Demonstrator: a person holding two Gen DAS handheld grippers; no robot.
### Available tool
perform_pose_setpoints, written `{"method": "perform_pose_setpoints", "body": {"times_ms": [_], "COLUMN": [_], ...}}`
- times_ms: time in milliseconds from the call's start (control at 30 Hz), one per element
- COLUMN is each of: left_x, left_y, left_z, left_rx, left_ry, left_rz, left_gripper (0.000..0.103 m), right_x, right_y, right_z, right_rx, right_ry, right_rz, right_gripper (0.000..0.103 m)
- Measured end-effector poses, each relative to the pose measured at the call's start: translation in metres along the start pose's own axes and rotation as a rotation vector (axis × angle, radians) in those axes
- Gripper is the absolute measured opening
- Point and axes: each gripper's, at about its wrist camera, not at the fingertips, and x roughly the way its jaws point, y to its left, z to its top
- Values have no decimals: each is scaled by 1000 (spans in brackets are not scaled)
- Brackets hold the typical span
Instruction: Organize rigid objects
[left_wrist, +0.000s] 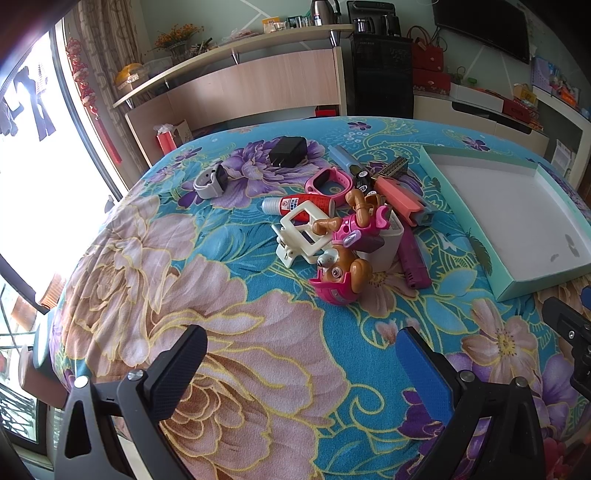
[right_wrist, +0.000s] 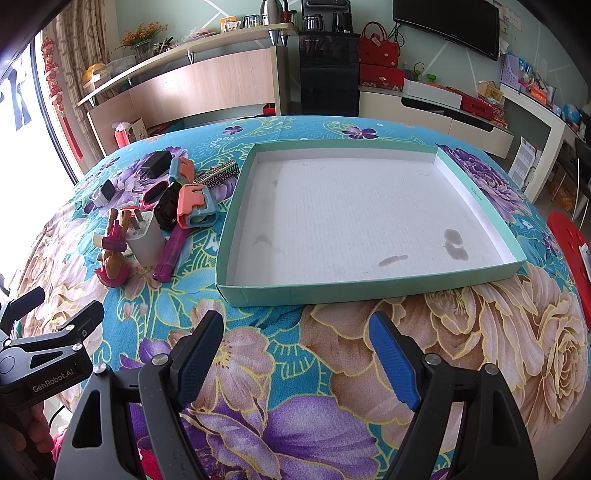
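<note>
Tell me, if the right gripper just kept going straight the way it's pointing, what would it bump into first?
Probably the flowered cloth on the table: the open right gripper tilts downward toward it. If it cleared the cloth, next would be the near wall of the empty teal tray. Depth is hard to judge.

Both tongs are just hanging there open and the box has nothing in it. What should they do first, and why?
Probably the left tongs should reach forward to the pink puppy toy. It lies at the near edge of the pile, closest to them, and both tongs are open with nothing between them. The teal box beside the pile holds no objects, so anything picked up has room to go in.
</note>
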Motion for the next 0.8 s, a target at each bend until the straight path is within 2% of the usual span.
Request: {"method": "perform_pose_setpoints", "body": {"times_ms": [800], "left_x": [0], "left_y": [-2], "left_z": [1], "left_rx": [3], "left_ry": [1], "left_rz": [-1], "left_gripper": [103], "right_x": [0], "right_y": [1], "right_z": [1], "right_rx": [-3], "right_ry": [3], "right_rz": [-3], "right_gripper": [82]}}
